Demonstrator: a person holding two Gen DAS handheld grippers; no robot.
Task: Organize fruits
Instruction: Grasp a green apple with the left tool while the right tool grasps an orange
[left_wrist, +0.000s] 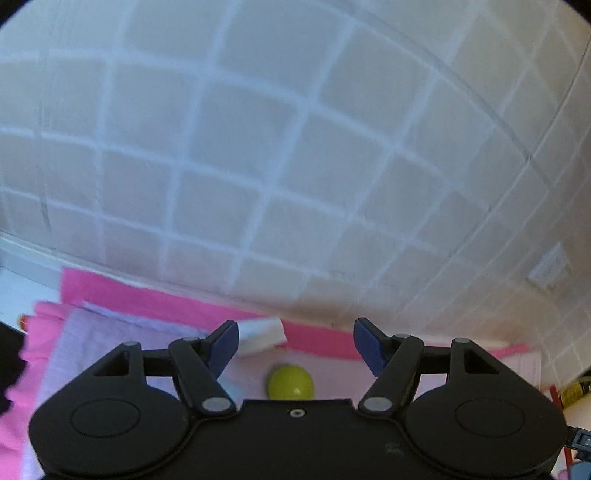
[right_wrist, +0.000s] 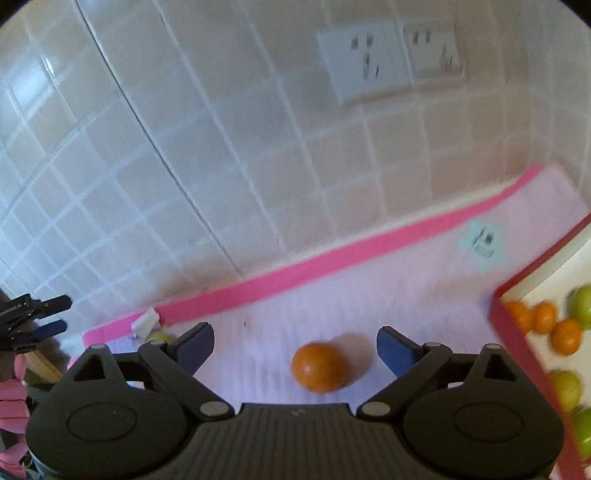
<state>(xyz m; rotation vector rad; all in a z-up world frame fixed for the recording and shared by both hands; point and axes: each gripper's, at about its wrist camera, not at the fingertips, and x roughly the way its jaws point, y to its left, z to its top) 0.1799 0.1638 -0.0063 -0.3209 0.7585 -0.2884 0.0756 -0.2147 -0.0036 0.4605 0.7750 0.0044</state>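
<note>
right wrist view: right gripper (right_wrist: 295, 349) jaws wide apart and empty, orange (right_wrist: 319, 367) on the pale mat just ahead between them, slightly right of centre; left gripper (left_wrist: 295, 345), also agape, faces a green fruit (left_wrist: 291, 382)

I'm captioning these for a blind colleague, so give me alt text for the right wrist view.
The open right hand-held gripper points down at an orange lying alone on a pale pink cloth, nothing between its jaws. At right, a red-rimmed tray holds oranges and green fruits; behind is a white tiled wall with two sockets.
</note>
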